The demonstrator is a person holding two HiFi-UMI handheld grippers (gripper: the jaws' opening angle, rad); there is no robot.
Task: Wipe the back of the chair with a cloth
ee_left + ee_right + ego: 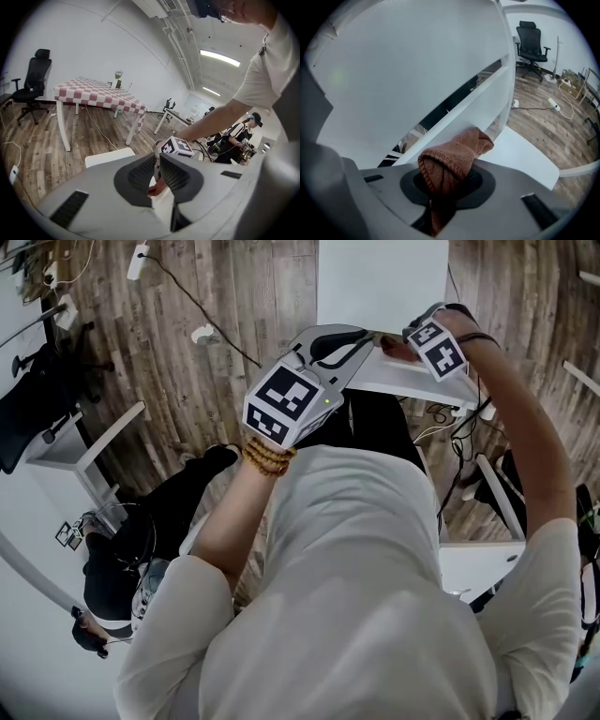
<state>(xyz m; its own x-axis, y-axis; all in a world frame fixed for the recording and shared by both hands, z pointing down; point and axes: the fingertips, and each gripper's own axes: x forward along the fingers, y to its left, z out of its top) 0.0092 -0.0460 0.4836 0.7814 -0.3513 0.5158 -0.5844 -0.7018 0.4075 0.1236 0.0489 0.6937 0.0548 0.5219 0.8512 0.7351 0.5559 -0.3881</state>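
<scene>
The white chair stands right in front of me, its seat (380,277) beyond its back (412,381). My right gripper (412,345) is shut on a brown cloth (454,154), whose folded end presses against a white rail of the chair back (464,110). My left gripper (349,341) hovers at the top edge of the back, left of the right one, with its jaws together and nothing in them. In the left gripper view, the left gripper (158,171) frames a sliver of the cloth (158,186) and the right gripper's marker cube (178,146).
A red-checked table (98,91) and a black office chair (33,79) stand further off on the wood floor. Another person (122,559) crouches at my lower left beside a white desk (84,442). Cables (202,306) lie on the floor. Another white desk (478,563) is at my right.
</scene>
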